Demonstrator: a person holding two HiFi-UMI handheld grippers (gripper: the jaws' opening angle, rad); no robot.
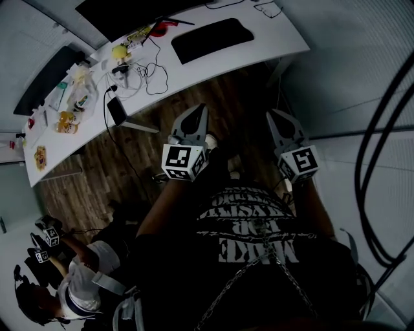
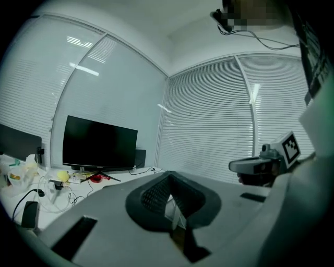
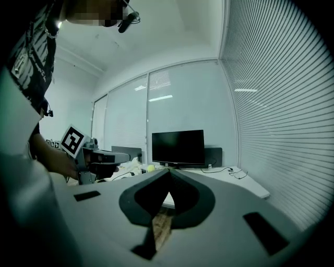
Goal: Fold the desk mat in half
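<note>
One other person [image 1: 71,284] shows low at the left edge of the head view, in a white top, with marker cubes near the hands. Above them the long white desk [image 1: 272,32] runs across the picture, its left part crowded with small items, a yellow ball [image 1: 119,52] and loose cables [image 1: 152,71], with a dark monitor [image 1: 116,16] behind. Next comes the left gripper [image 1: 196,110], held over the wooden floor [image 1: 97,174] and pointing toward the desk; its own view shows the two jaws pressed together with nothing between them. Past its tip, on the right part of the desk, the black desk mat [image 1: 212,39] lies flat and unfolded, well apart from both grippers. To the right, the right gripper [image 1: 276,115] is held level beside the left one, also over the floor, its jaws likewise closed and empty. Slatted blinds [image 3: 276,114] fill the wall on the far right
</note>
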